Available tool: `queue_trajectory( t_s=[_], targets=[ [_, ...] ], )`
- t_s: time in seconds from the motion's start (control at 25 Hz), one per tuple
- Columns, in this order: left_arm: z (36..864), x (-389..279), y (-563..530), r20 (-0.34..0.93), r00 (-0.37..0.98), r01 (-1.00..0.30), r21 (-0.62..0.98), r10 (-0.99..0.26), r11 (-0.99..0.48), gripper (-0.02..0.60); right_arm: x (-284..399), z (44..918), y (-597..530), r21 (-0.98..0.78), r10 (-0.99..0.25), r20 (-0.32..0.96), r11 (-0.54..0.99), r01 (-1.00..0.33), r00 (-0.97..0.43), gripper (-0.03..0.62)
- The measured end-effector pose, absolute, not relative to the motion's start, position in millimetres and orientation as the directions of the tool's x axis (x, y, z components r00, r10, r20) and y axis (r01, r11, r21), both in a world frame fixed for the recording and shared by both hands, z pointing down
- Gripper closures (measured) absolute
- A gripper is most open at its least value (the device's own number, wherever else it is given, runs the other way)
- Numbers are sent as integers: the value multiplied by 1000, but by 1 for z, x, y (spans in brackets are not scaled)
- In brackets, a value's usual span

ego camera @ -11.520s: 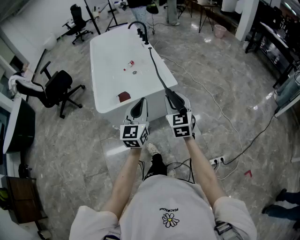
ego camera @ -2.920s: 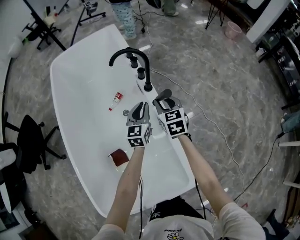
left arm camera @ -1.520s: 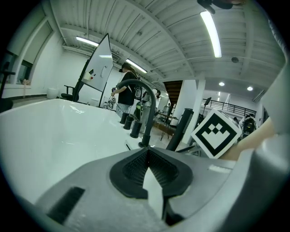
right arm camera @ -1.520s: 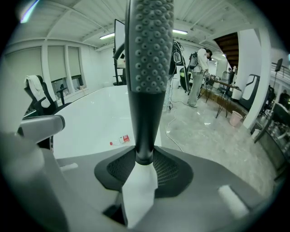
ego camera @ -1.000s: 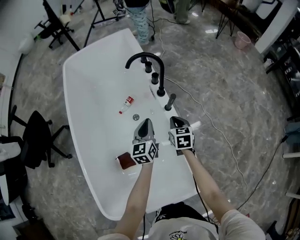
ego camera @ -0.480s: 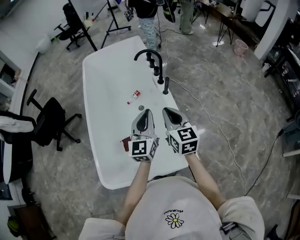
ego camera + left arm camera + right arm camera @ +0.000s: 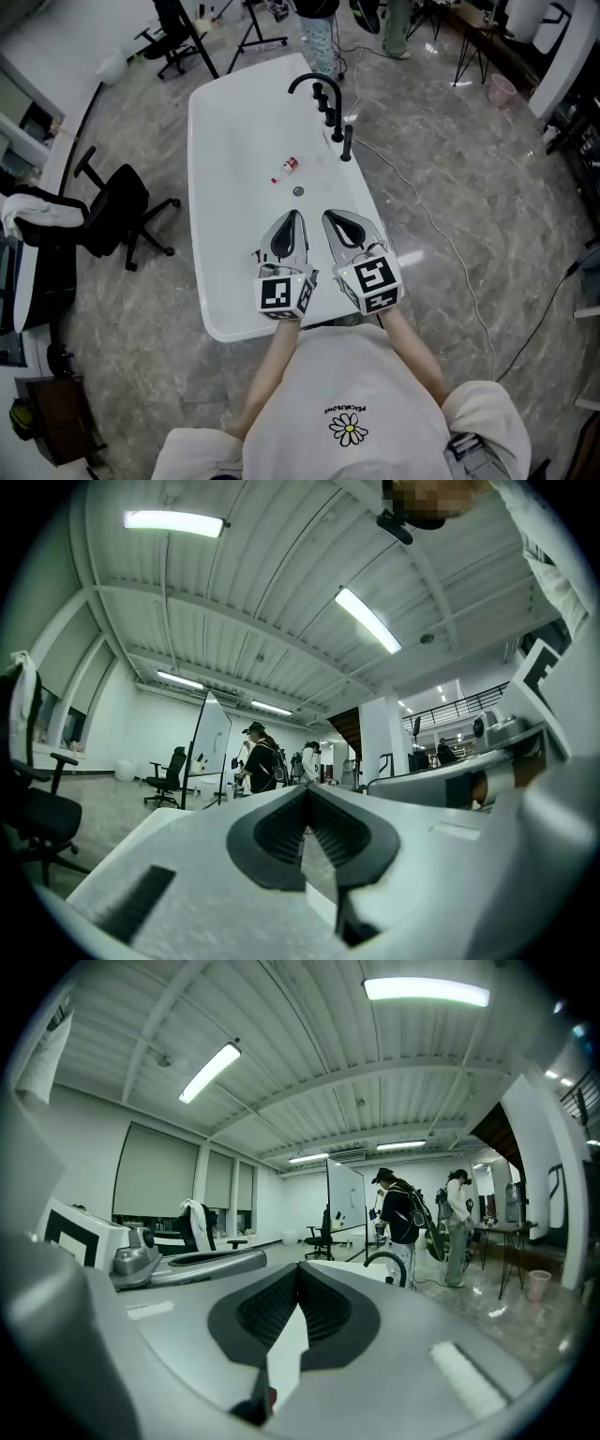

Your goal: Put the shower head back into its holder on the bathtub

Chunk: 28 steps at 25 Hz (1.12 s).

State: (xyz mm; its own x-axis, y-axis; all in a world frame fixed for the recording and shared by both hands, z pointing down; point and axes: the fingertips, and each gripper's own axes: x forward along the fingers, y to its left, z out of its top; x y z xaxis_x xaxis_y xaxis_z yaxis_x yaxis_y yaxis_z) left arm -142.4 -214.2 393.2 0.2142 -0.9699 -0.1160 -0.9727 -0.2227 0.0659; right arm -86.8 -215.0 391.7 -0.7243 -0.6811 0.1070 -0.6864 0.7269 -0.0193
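- Over the near end of the tub (image 7: 197,187), both claws hang side by side, close together, tips toward the far end.
- Left claw (image 7: 294,216): pads pressed together with nothing between them; past its tips only the room shows.
- Right claw (image 7: 329,217): likewise closed and empty.
- Shower head (image 7: 348,139): upright on the tub's right rim toward the far right corner, just beside the black faucet (image 7: 315,82) and well apart from both claws.
- It looks seated in its holder (image 7: 346,157), though the socket is too small to check.
- Judging by this, the placing seems done, and the step in hand is to confirm the seat and stand clear.
- To do that well, check that the head stands straight, not leaning off the rim.
- If it tilts, the right claw is on that side: pinch the handle low and press straight down, without twisting.
- Keep both claws high above the rim, clear of the small bottle (image 7: 286,169) lying on the tub floor near the drain (image 7: 298,191).
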Motion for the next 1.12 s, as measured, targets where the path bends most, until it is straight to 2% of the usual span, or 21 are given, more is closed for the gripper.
queue_trajectory(
  t_s=[0.32,1.12],
  targets=[
    [395,-120,-210,-104,266,-962,26,-958,-270,586,-81,394,-211,-32,-707,115,700,-714,-698,588],
    [411,-143,-224,-71,265,-963,26,-962,-268,586,-107,420,-221,-57,-683,166,713,-699,-711,588]
  ],
)
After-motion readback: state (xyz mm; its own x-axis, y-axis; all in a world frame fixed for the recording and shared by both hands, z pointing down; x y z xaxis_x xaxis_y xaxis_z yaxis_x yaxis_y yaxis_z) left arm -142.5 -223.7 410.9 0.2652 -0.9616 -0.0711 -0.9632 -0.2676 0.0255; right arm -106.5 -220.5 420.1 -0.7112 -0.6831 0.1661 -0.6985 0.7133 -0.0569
